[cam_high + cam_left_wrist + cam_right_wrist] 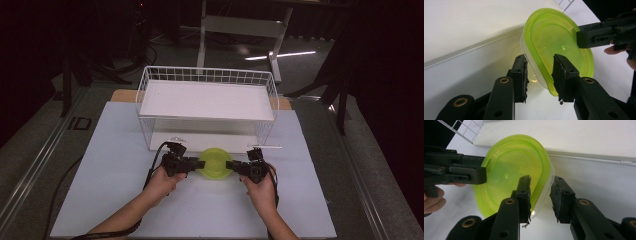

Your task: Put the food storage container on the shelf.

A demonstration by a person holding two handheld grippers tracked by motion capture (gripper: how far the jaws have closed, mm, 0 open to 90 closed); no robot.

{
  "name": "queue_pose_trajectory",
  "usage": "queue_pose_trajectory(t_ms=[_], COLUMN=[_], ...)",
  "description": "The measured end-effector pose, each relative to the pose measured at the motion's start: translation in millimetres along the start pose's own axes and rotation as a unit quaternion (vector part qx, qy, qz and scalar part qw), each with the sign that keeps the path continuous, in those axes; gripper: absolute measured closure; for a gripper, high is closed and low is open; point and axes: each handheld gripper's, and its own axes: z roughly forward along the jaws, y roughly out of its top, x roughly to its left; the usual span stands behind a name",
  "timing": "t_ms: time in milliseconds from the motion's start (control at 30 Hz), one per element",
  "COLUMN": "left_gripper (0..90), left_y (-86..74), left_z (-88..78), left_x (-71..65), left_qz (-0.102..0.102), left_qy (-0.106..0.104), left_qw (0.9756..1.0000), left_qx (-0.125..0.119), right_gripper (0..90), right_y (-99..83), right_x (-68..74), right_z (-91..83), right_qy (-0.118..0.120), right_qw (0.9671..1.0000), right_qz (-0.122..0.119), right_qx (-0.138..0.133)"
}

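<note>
Two black tools, left tool (196, 163) and right tool (233, 165), jaws partly closed, pinch opposite rims of one translucent round green-lidded container (215, 162) before one white wire rack (207, 76).

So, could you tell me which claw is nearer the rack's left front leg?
Left. The left claw grips the container's left rim, just in front of and right of that leg; the right claw grips the opposite rim, farther along the rack's front.
</note>
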Motion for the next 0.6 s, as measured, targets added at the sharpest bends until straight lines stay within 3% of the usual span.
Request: queue_pose_trajectory(t_ms=[133,300,400,567,600], left_gripper=[67.8,73.3,80.0,80.3,80.3], left_y=[-1.0,-4.0,-8.8,-7.3,-5.8], left_z=[-1.9,-4.5,-8.1,-17.1,-19.5], left_x=[-4.1,-7.6,-19.2,-24.9,-25.9], left_qz=[0.004,-0.007,-0.007,-0.007,0.001], left_qy=[0.008,0.000,0.017,0.029,0.036], left_qw=[1.0000,1.0000,0.9998,0.9995,0.9993], left_qx=[0.004,0.006,0.009,-0.009,-0.013], right_gripper=[71.0,73.9,79.3,79.5,79.5], right_y=[-1.7,-4.4,-6.4,-5.1,-3.8], right_x=[1.9,6.9,11.2,19.6,22.2], right_z=[-1.9,-5.1,-9.9,-15.3,-16.5], right_qy=[-0.002,-0.009,-0.022,-0.027,-0.028], right_qw=[1.0000,0.9999,0.9997,0.9991,0.9989], right_qz=[-0.005,-0.012,-0.007,-0.025,-0.029], right_qx=[0.001,-0.002,-0.011,-0.022,-0.026])
